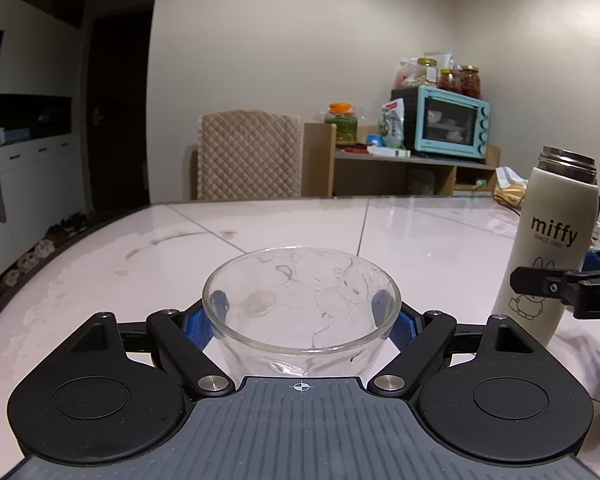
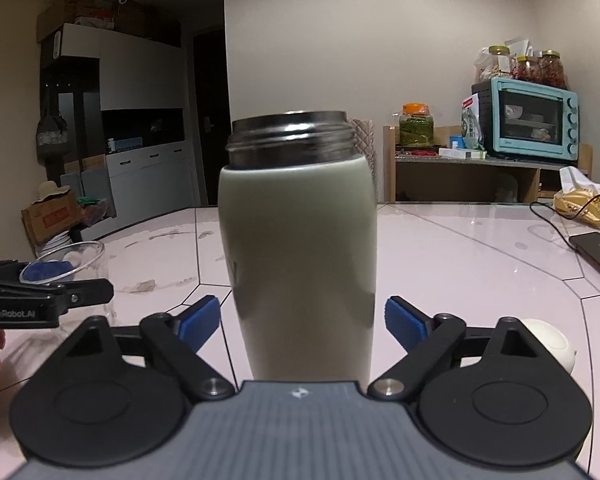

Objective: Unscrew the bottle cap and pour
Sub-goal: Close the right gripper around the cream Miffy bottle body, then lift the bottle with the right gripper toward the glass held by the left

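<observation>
A clear glass bowl (image 1: 302, 312) stands on the table between the blue pads of my left gripper (image 1: 302, 308), which is shut on its sides. The bowl looks empty, with dried stains. A cream "miffy" bottle (image 1: 548, 256) with a bare steel threaded neck stands upright to the right, uncapped. In the right wrist view the bottle (image 2: 300, 256) stands between the fingers of my right gripper (image 2: 302, 322), which is open with small gaps on both sides. The white cap (image 2: 550, 342) lies on the table at the right. The bowl also shows at far left (image 2: 66, 264).
The pale tiled table (image 2: 460, 256) has dried spill marks. A dark flat device and a cable (image 2: 596, 252) lie at the right edge, with a yellow bag (image 2: 580, 200) behind. A padded chair (image 1: 250, 156) and a shelf with a teal oven (image 1: 446, 128) stand beyond the table.
</observation>
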`<control>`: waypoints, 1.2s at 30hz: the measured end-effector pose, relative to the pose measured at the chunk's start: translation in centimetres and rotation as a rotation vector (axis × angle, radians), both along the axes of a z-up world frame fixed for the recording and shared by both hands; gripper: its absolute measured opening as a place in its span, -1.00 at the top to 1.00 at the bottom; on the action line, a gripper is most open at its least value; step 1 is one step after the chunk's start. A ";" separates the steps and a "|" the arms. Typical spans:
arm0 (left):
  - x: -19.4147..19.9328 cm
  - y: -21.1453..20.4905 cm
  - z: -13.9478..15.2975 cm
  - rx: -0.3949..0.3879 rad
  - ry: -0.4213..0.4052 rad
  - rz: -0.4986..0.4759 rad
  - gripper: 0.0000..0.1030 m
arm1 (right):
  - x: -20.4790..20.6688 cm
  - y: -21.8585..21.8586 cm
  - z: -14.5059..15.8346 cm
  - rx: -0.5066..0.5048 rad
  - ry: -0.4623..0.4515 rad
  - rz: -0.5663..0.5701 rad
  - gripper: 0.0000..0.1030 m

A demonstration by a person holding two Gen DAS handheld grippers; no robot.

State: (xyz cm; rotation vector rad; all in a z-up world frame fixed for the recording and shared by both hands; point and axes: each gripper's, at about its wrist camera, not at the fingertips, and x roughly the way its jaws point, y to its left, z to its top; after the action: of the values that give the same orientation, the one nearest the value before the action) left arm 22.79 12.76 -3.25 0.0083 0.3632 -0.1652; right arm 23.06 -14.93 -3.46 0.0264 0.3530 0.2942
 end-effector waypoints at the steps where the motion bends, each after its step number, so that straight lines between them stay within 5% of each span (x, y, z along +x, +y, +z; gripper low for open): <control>1: 0.0 0.0 0.0 0.003 0.000 -0.003 -0.69 | 0.0 0.0 0.0 -0.002 0.001 0.002 -0.69; 12: 0.1 -0.2 0.0 0.005 -0.001 -0.026 -0.69 | 0.3 0.2 0.0 -0.017 0.009 -0.004 -0.38; 36: -0.3 -0.5 -0.1 -0.001 0.002 -0.153 -0.69 | 0.6 -0.1 0.2 -0.050 -0.001 0.042 -0.36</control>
State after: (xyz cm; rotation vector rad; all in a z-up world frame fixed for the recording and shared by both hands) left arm 22.47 12.27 -3.32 0.0346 0.3650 -0.3163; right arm 23.70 -15.00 -3.21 -0.0303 0.3606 0.3263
